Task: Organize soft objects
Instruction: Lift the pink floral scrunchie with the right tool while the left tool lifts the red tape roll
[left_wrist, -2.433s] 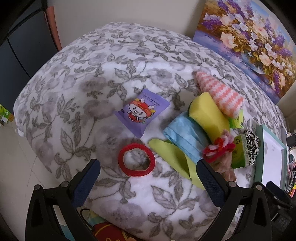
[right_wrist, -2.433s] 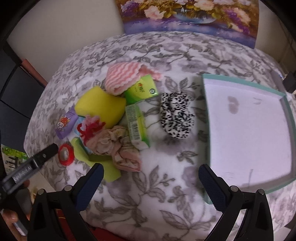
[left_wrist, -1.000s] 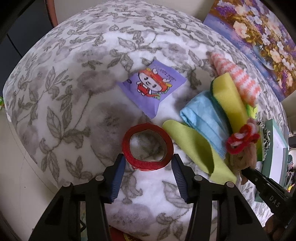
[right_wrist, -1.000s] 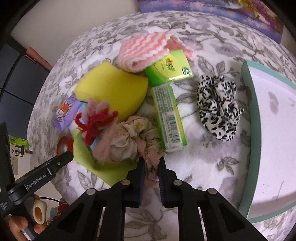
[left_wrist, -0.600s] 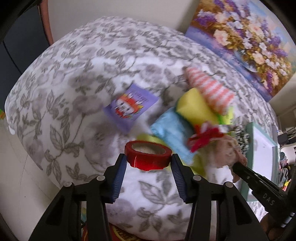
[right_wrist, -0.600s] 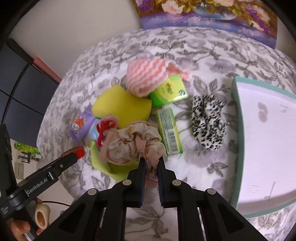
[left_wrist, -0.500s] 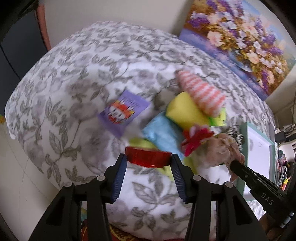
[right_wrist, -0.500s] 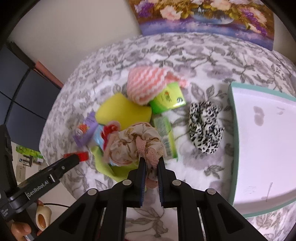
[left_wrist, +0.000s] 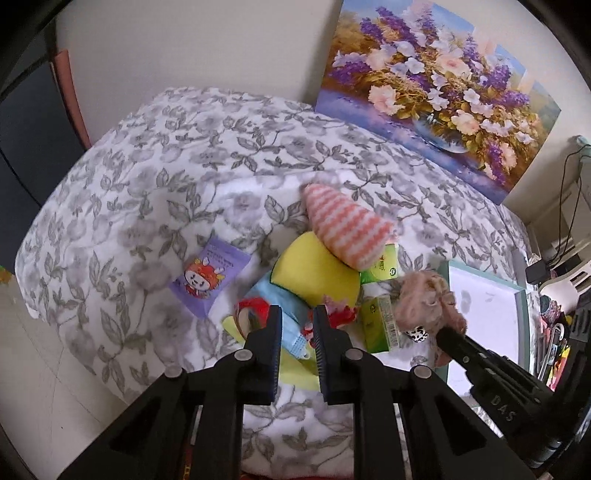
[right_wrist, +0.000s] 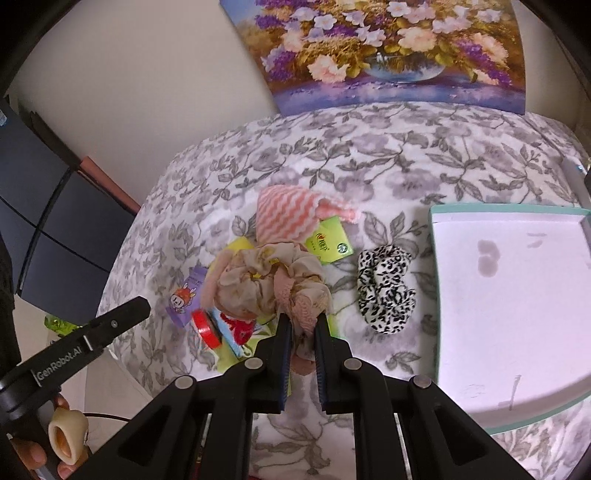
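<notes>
The right claw (right_wrist: 302, 325) grips the beige scrunchie (right_wrist: 269, 280), lifted above the pile mid-bed (right_wrist: 406, 147). The left claw's (left_wrist: 297, 320) jaws are closing, empty; the red ring (left_wrist: 251, 314) lies just left.

The left gripper (left_wrist: 297, 326), low in the frame's centre, is closing its jaws with nothing between them. Just left of it the red ring (left_wrist: 252, 309) lies on the floral bed (left_wrist: 155, 177), beside the yellow sponge (left_wrist: 314, 273).
</notes>
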